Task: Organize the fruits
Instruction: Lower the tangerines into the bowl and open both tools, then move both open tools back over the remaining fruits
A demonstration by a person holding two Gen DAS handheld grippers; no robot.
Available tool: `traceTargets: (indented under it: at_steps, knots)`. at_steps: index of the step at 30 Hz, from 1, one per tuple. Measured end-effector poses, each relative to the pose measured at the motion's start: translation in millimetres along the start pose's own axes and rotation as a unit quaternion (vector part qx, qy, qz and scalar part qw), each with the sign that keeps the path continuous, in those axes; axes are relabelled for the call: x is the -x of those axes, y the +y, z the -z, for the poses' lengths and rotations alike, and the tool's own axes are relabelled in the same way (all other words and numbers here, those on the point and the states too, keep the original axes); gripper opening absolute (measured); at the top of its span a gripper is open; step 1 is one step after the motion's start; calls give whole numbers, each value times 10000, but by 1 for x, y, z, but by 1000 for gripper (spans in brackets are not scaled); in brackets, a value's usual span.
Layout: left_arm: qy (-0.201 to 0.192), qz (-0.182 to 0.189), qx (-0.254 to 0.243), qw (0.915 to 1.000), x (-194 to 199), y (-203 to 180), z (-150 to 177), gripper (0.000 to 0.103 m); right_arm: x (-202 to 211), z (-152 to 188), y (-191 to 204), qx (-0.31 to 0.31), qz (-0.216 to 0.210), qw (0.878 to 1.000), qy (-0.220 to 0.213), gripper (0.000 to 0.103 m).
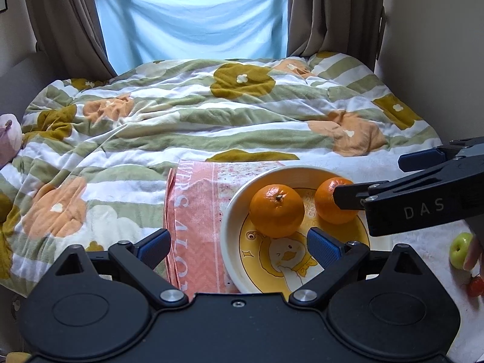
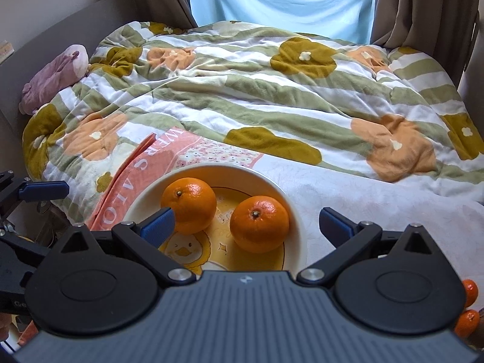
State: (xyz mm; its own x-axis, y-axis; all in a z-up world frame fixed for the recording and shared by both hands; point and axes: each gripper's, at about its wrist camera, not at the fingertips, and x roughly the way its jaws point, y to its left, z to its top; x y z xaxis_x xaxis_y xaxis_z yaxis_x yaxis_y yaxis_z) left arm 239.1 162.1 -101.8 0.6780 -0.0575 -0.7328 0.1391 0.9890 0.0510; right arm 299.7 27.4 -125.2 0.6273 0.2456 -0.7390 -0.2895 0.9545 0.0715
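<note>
A white bowl with a yellow duck picture holds two oranges, a left orange and a right orange. The bowl and both oranges also show in the right wrist view. My left gripper is open and empty, just in front of the bowl. My right gripper is open, its fingers standing either side of the right orange without touching it. In the left wrist view the right gripper reaches in from the right.
The bowl sits on a pink towel on a flowered quilt. A green apple and a small red fruit lie at the right. More oranges lie at lower right. A purple plush toy lies at the left.
</note>
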Motion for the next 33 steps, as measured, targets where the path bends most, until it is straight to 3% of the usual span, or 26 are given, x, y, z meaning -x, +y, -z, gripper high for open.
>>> traceTargets:
  at_steps: [8, 19, 27, 33]
  knots:
    - [-236, -241, 41, 9994, 50, -28, 4, 99, 74, 11, -7, 102, 141, 9992, -351, 103]
    - [-639, -178, 104, 9977, 115, -112, 17, 99, 181, 65, -80, -206, 520, 9961, -686, 103]
    - [-652, -94, 58, 9978, 124, -180, 38, 99, 218, 123, -147, -470, 736, 9934, -741, 103]
    - [-398, 111, -79, 9991, 95, -223, 60, 99, 212, 172, -176, -158, 875, 9933, -744, 103]
